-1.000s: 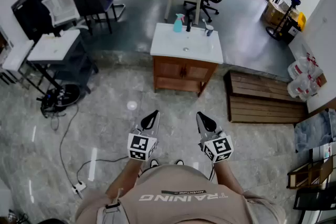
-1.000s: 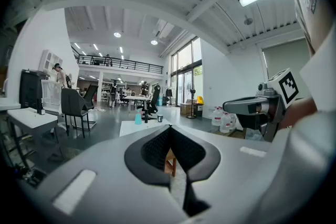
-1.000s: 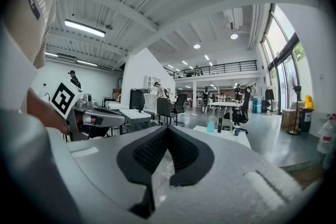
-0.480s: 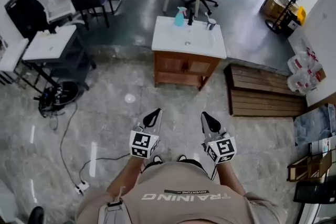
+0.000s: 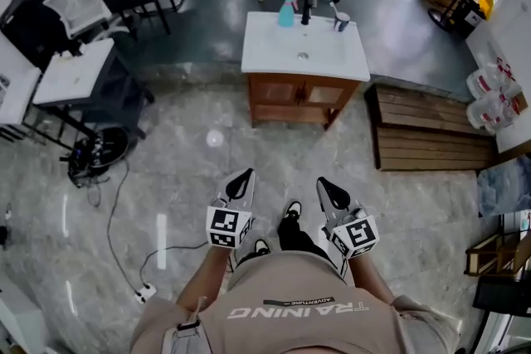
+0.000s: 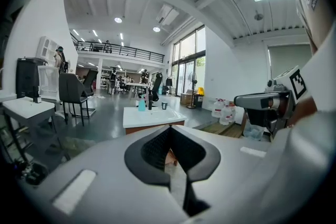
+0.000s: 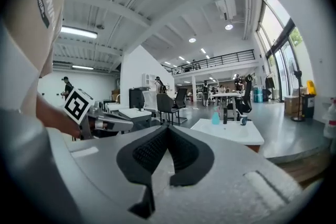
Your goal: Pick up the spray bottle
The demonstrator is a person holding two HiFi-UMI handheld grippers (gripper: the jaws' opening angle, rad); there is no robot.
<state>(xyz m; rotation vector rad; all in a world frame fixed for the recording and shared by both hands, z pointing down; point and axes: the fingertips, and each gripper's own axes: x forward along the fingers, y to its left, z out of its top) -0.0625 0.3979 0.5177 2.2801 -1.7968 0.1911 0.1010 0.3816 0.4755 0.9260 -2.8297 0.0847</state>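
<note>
With left gripper point(image 5: 241, 183) and right gripper point(image 5: 328, 190) both closed on nothing, the far bottle point(image 5: 287, 12) on the sink point(image 5: 353, 69) looks light, stiff, slick plastic, best pinched at its neck.

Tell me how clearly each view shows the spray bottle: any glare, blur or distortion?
Head view: sharp, spray bottle small on the sink counter, glare on the floor. Left gripper view: fisheye bending, dark corners, bottle tiny. Right gripper view: same fisheye, bottle small but distinct.
</note>
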